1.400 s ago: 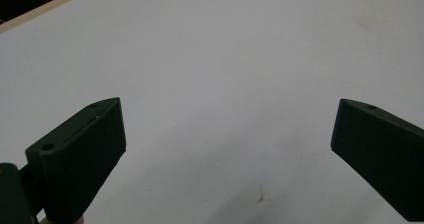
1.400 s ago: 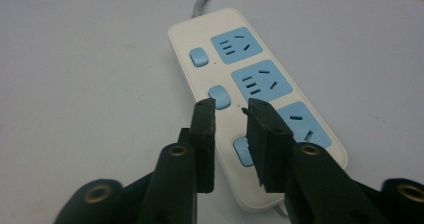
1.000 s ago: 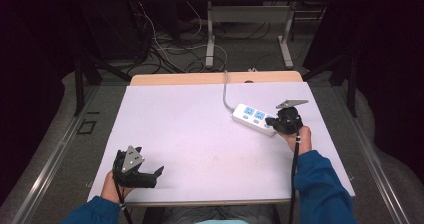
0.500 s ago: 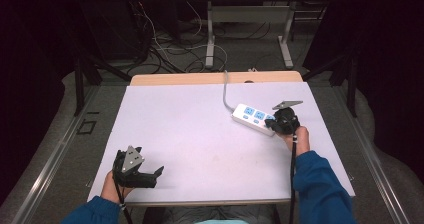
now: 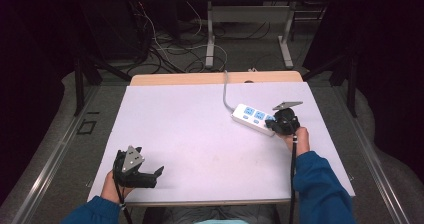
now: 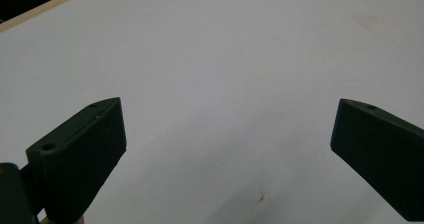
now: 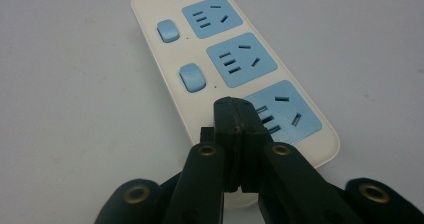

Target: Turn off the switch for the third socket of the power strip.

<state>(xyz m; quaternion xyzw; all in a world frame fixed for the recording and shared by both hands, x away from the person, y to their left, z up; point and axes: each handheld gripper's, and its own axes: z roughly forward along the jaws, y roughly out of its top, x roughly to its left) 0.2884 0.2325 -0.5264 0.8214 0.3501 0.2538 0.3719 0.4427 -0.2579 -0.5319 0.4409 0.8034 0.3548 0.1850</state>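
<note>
Power strip point(image 5: 254, 119) sits toward the far right of the white tabletop point(image 5: 200, 134), lying at a slant, with its grey cord point(image 5: 226, 91) running off the back edge. It's a white one with three blue sockets and a row of blue rocker switches down one side. In the right gripper view you can see two of those switches, the far one point(image 7: 168, 31) and the middle one point(image 7: 192, 77), and neither has anything on it.

Right claw point(image 7: 234, 106) is squeezed fully shut, nothing between the jaws, and its tip is down on the near end of the strip, right beside the nearest socket point(image 7: 281, 111). That's about where a third switch would be, though the jaws cover the spot, so I can't tell if there's a button under them or if it's been pushed. My guess is the job is pressing the switches with the closed tip like a fingertip, and this is the near-end one getting poked.

Left claw point(image 5: 150, 176) is parked at the near left corner of the tabletop, well apart from the strip, jaws spread wide with only bare surface between them. It looks idle.

So progress-wise: I'd say one switch is being dealt with, and the other two look untouched as far as I can see.
</note>
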